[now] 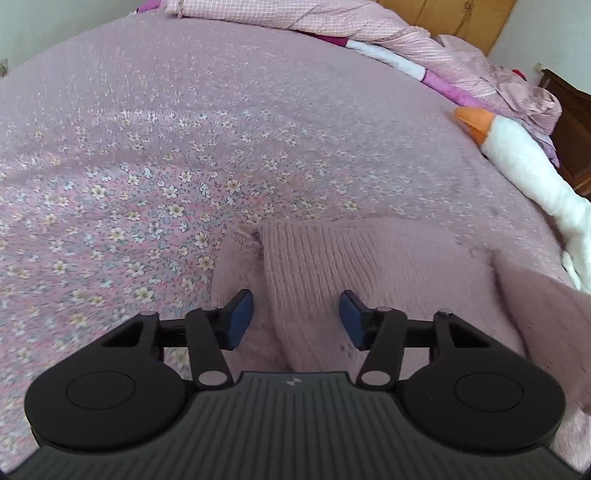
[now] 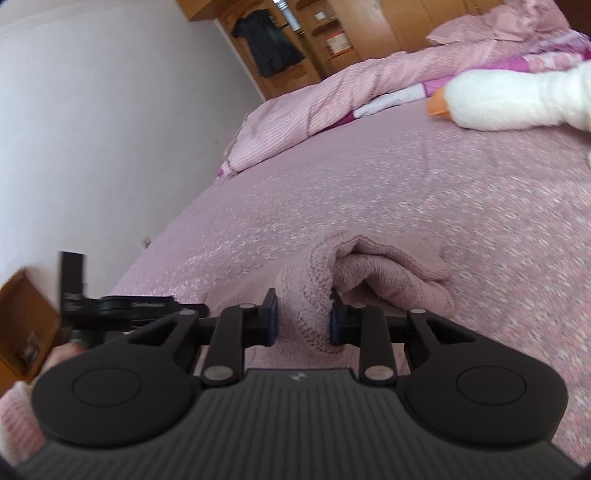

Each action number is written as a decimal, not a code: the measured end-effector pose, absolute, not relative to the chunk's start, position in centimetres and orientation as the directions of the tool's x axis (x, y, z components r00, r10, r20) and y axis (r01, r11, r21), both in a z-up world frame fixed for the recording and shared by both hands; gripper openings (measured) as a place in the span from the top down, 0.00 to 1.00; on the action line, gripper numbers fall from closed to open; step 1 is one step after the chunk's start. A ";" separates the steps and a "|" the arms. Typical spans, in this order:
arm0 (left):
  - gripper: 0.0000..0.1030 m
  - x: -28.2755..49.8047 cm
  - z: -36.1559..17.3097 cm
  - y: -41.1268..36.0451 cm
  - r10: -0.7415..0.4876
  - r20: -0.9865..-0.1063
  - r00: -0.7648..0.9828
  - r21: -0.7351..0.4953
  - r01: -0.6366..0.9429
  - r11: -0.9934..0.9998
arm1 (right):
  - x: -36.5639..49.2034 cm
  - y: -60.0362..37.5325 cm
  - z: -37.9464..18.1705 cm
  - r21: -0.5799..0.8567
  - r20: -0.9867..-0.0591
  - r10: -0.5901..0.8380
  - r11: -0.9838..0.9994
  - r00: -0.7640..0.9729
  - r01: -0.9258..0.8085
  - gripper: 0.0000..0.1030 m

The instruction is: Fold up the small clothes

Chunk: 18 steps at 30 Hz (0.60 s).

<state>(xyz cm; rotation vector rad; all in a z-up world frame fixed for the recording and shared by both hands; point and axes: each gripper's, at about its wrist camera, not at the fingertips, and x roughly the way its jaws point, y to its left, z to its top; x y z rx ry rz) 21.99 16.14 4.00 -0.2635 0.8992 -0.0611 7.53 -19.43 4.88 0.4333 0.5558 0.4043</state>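
Observation:
A pale pink knitted sweater (image 1: 332, 266) lies on the pink flowered bedspread (image 1: 184, 147). My left gripper (image 1: 296, 320) is open, its blue pads on either side of a ribbed fold of the sweater, just above it. In the right wrist view my right gripper (image 2: 303, 320) is shut on a bunched fold of the same sweater (image 2: 369, 266), which is lifted off the bedspread (image 2: 406, 184). The left gripper's black body (image 2: 110, 306) shows at the left of that view.
A white plush goose with an orange beak (image 1: 517, 147) lies at the right side of the bed. A rumpled pink quilt (image 1: 369, 33) is heaped along the far edge. A white wall (image 2: 92, 129) and wooden shelves (image 2: 314, 33) lie beyond.

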 end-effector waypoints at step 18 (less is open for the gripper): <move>0.54 22.3 4.7 16.3 -0.027 -0.749 0.662 -0.117 -0.092 0.989 | 5.0 -23.9 2.7 0.574 -0.391 0.429 0.805 0.814 -0.149 0.72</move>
